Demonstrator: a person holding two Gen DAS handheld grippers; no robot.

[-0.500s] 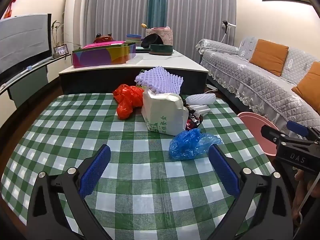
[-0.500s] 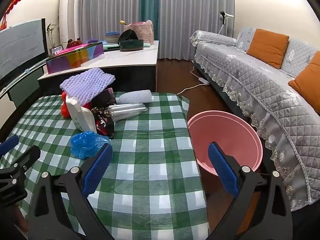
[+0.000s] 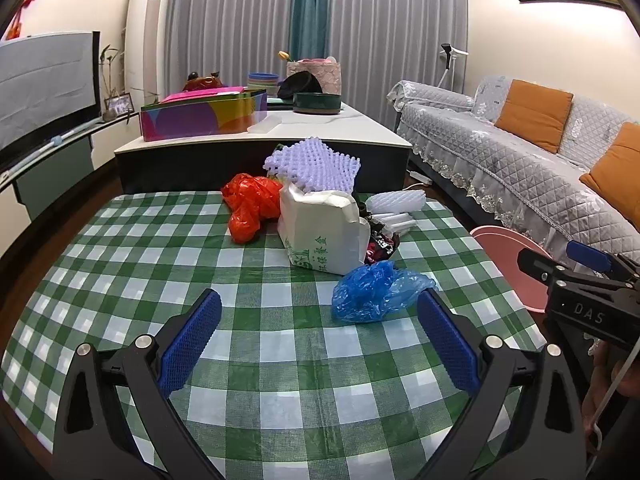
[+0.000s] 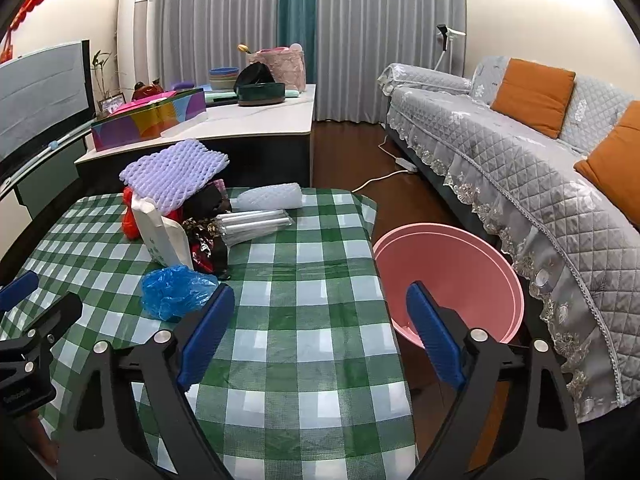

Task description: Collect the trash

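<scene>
Your left gripper (image 3: 318, 334) and right gripper (image 4: 320, 328) both hover spread wide and empty over the checked table (image 3: 256, 292), the blue bag (image 3: 376, 290) just ahead of the left one beside the trash pile, pink bin (image 4: 460, 272) off the table's right edge.

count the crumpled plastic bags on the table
2: a blue bag nearest the grippers, and a red bag left of the white carton. The pile may hide more.
</scene>
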